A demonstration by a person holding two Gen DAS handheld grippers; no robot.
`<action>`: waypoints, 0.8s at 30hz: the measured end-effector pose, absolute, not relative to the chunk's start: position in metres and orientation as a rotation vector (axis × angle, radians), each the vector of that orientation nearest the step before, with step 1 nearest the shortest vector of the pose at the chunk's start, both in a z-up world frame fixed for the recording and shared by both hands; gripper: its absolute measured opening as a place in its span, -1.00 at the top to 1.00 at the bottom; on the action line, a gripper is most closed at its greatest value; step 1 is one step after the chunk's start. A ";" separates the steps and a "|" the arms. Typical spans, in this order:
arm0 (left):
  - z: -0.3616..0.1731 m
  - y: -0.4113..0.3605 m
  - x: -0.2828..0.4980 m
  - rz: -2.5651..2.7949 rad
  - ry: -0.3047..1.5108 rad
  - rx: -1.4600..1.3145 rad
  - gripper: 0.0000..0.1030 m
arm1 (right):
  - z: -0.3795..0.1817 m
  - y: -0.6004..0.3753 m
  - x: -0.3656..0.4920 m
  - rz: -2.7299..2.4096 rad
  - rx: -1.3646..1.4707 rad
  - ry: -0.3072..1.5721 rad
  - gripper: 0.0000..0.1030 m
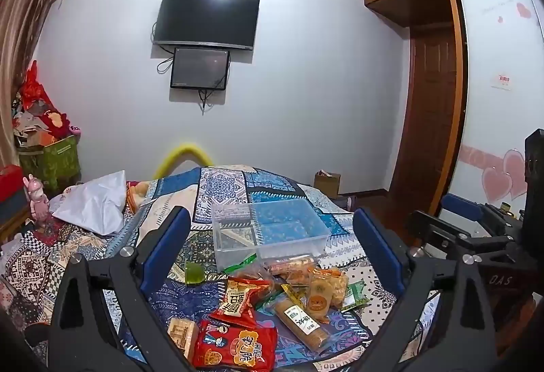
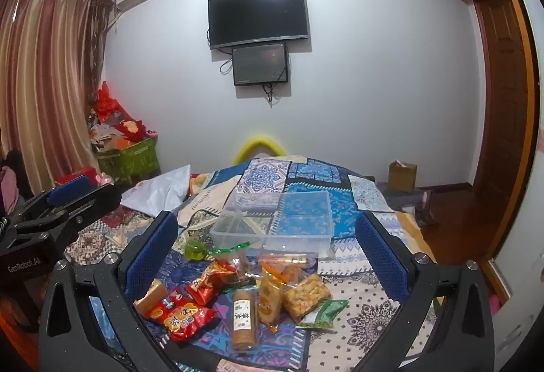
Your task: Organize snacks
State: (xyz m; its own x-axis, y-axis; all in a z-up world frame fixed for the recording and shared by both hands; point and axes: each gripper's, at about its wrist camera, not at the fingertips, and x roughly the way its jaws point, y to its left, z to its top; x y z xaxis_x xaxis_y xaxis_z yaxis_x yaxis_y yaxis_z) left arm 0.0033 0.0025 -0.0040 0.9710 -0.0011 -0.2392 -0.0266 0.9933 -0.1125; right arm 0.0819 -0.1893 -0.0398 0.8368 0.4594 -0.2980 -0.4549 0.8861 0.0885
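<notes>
A heap of wrapped snacks lies on the patterned bed cover (image 1: 221,181). It holds a red packet (image 1: 234,346), a long biscuit sleeve (image 1: 301,321), a round cracker pack (image 1: 321,295) and a small green packet (image 2: 323,312). Behind the heap stands a clear plastic box (image 1: 272,229) with nothing in it, also in the right wrist view (image 2: 282,226). My left gripper (image 1: 270,246) is open above the heap, holding nothing. My right gripper (image 2: 268,249) is open too, with nothing between its fingers. The red packet (image 2: 176,316) and biscuit sleeve (image 2: 243,317) lie between its fingers from this view.
A green jelly cup (image 1: 194,272) sits left of the heap. A white bag (image 1: 91,202) lies on the bed's left side. Cluttered bags (image 1: 47,141) fill the left corner. A cardboard box (image 2: 403,176) stands on the wooden floor at right.
</notes>
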 end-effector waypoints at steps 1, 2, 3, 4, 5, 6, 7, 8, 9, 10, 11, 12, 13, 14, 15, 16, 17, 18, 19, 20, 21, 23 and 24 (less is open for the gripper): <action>-0.005 0.002 0.003 0.012 0.241 -0.115 -0.91 | -0.040 -0.190 0.082 0.485 0.015 0.318 -1.00; -0.005 0.002 0.003 0.013 0.242 -0.114 -0.91 | -0.040 -0.190 0.082 0.485 0.014 0.318 -1.00; -0.005 0.001 0.004 0.015 0.242 -0.113 -0.91 | -0.040 -0.190 0.083 0.485 0.015 0.319 -1.00; -0.006 0.001 0.004 0.015 0.243 -0.113 -0.92 | -0.040 -0.191 0.083 0.485 0.016 0.319 -1.00; -0.006 0.001 0.004 0.014 0.243 -0.113 -0.92 | -0.039 -0.191 0.083 0.486 0.017 0.318 -1.00; -0.006 0.001 0.004 0.014 0.242 -0.112 -0.92 | -0.039 -0.192 0.083 0.486 0.018 0.317 -1.00; -0.006 0.000 0.004 0.015 0.242 -0.112 -0.93 | -0.039 -0.192 0.083 0.486 0.019 0.317 -1.00; -0.006 0.001 0.004 0.015 0.242 -0.112 -0.95 | -0.040 -0.193 0.083 0.486 0.019 0.316 -1.00; -0.007 0.002 0.005 0.016 0.242 -0.114 -0.95 | -0.040 -0.193 0.084 0.486 0.018 0.317 -1.00; -0.008 0.002 0.005 0.017 0.241 -0.115 -0.95 | -0.040 -0.193 0.084 0.486 0.018 0.317 -1.00; -0.008 0.002 0.005 0.018 0.241 -0.115 -0.95 | -0.040 -0.193 0.083 0.486 0.018 0.316 -1.00; -0.008 0.002 0.006 0.018 0.241 -0.115 -0.96 | -0.040 -0.193 0.084 0.487 0.019 0.316 -1.00; -0.008 0.002 0.006 0.018 0.241 -0.115 -0.96 | -0.040 -0.193 0.084 0.488 0.020 0.315 -1.00; -0.008 0.002 0.006 0.018 0.240 -0.115 -0.96 | -0.039 -0.194 0.085 0.489 0.019 0.315 -1.00; -0.008 0.002 0.005 0.017 0.239 -0.114 -0.96 | -0.039 -0.194 0.085 0.490 0.019 0.313 -1.00; -0.008 0.001 0.005 0.019 0.237 -0.113 -0.96 | -0.038 -0.193 0.083 0.489 0.018 0.311 -1.00; -0.009 0.001 0.005 0.018 0.236 -0.112 -0.96 | -0.038 -0.193 0.083 0.489 0.017 0.309 -1.00; -0.008 0.001 0.004 0.017 0.234 -0.111 -0.96 | -0.038 -0.193 0.083 0.488 0.016 0.307 -1.00; -0.008 0.000 0.004 0.018 0.234 -0.110 -0.97 | -0.038 -0.193 0.082 0.489 0.016 0.305 -1.00; -0.008 0.000 0.004 0.017 0.233 -0.110 -0.97 | -0.038 -0.193 0.082 0.489 0.015 0.305 -1.00; -0.008 0.000 0.004 0.017 0.233 -0.111 -0.97 | -0.038 -0.192 0.082 0.489 0.015 0.305 -1.00; -0.008 0.000 0.004 0.017 0.234 -0.111 -0.98 | -0.038 -0.192 0.081 0.488 0.014 0.303 -1.00; -0.008 0.000 0.004 0.016 0.234 -0.111 -0.98 | -0.038 -0.192 0.081 0.488 0.015 0.303 -1.00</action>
